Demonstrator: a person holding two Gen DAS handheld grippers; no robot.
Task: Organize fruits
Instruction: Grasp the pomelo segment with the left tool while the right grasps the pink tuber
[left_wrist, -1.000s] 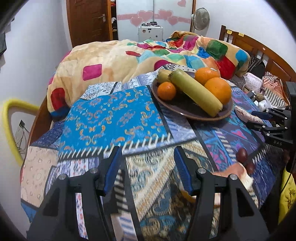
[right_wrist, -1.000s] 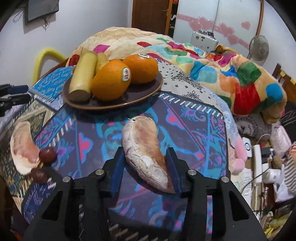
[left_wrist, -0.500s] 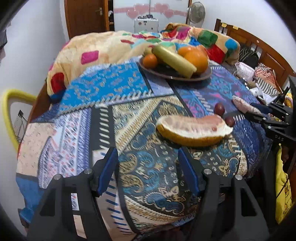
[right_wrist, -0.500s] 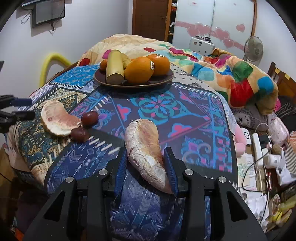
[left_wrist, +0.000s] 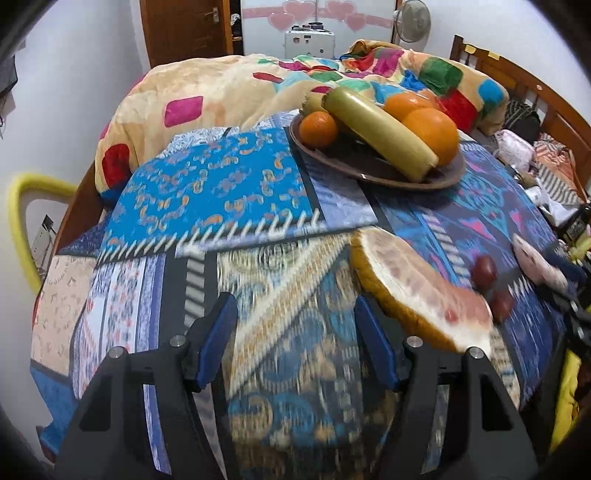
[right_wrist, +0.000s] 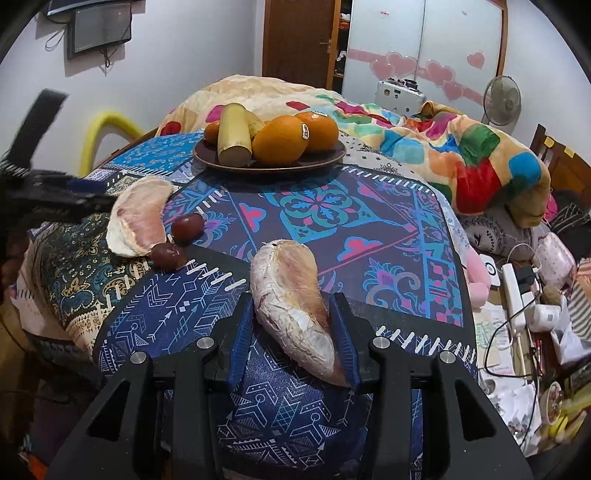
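Right now your right hand-held gripper (right_wrist: 291, 334) is closed on a peeled pomelo wedge (right_wrist: 293, 306) above the worktop (right_wrist: 388, 236). Your left hand-held gripper (left_wrist: 295, 343) stands open and empty, a second wedge (left_wrist: 417, 291) just beside it. Oranges (right_wrist: 280, 138) sit on the plate (right_wrist: 332, 157).

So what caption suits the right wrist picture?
Right tongs gripping a pomelo wedge before a fruit plate.

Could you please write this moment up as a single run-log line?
right gripper: shut on pomelo segment | left gripper: open, empty | second pomelo segment: on table | plate: holds oranges
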